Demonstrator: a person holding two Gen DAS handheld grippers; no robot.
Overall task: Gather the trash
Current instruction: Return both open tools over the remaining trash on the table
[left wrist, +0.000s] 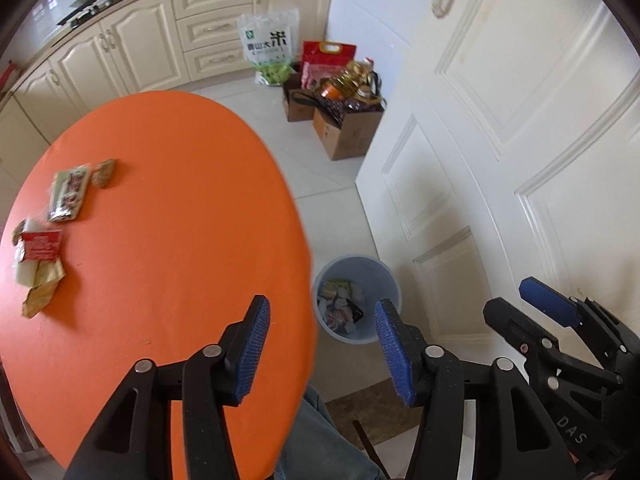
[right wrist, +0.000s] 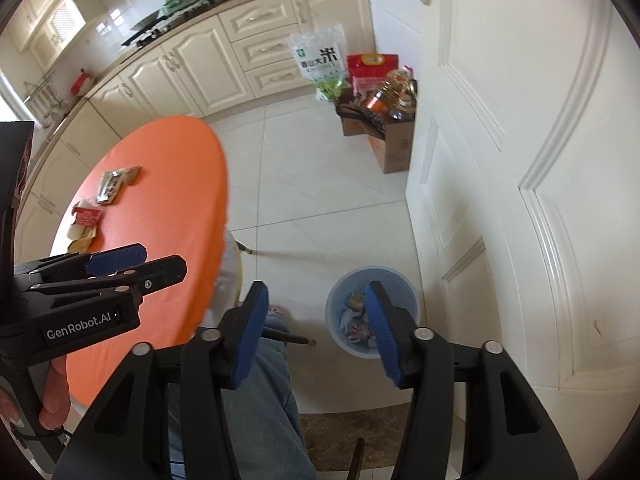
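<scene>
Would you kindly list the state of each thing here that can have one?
left gripper: open, empty.
right gripper: open, empty.
blue trash bin: upright on the floor, partly filled.
red wrapper: on the orange table, uncollected.
green packet: flat on the table.
cardboard boxes: open, holding groceries.

Left tool [left wrist: 322,344], right tool [right wrist: 316,330]: black frames, blue ribbed pads, silver rivets (white "GenRobot.AI" lettering).
</scene>
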